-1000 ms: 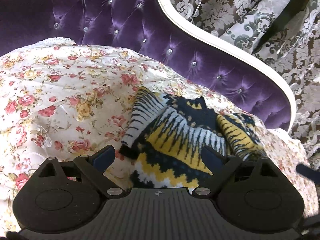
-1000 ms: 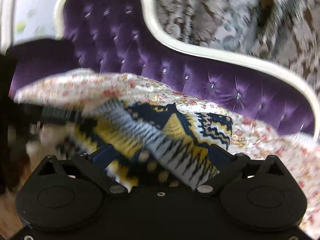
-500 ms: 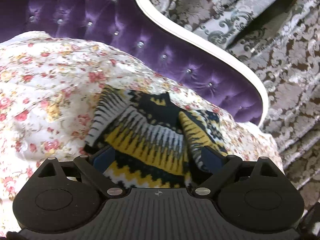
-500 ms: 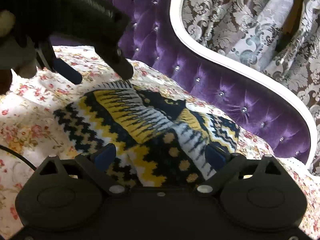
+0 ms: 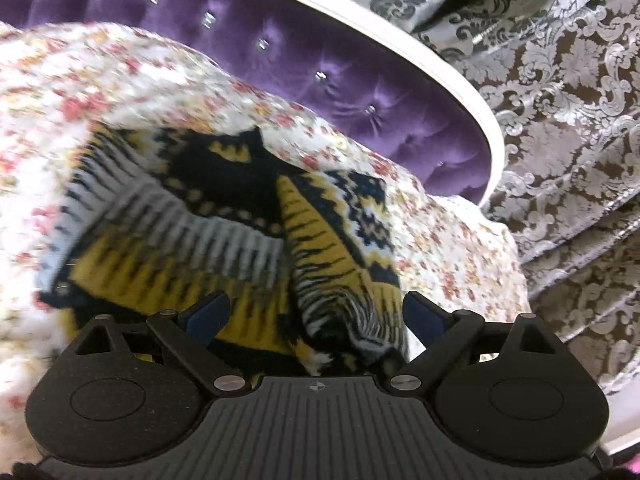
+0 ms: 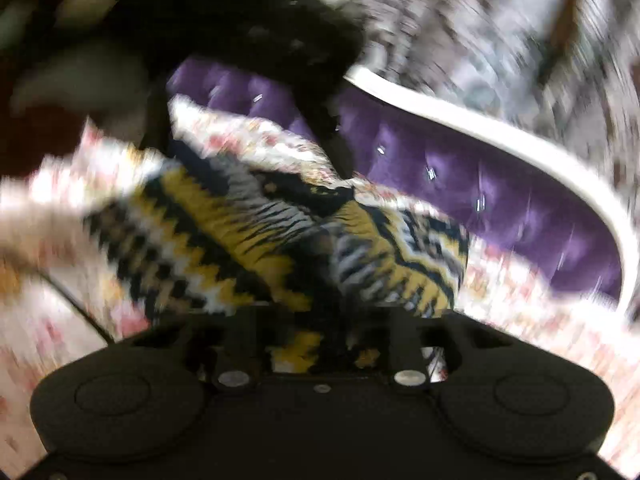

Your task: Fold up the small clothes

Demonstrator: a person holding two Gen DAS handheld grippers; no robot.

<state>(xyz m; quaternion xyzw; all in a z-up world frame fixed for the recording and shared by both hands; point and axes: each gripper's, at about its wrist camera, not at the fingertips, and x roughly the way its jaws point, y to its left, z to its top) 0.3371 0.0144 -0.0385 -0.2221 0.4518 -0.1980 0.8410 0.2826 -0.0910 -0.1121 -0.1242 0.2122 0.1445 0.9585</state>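
A small yellow, black and white patterned sweater lies on a floral bedspread, both sleeves folded in over its front. My left gripper is open, low over the sweater's near hem, with the folded right sleeve between its blue pads. In the right wrist view the sweater is blurred by motion. My right gripper is close over its hem; its fingertips are lost in blur. The left gripper's dark body fills the upper left of that view.
A purple tufted headboard with a white rim stands behind the bedspread. Grey damask curtains hang to the right. The bed's edge drops off at the right. A thin black cable runs over the bedspread.
My left gripper has moved right and closer, over the folded right sleeve. My right gripper has swung fast in toward the hem, and its view has blurred.
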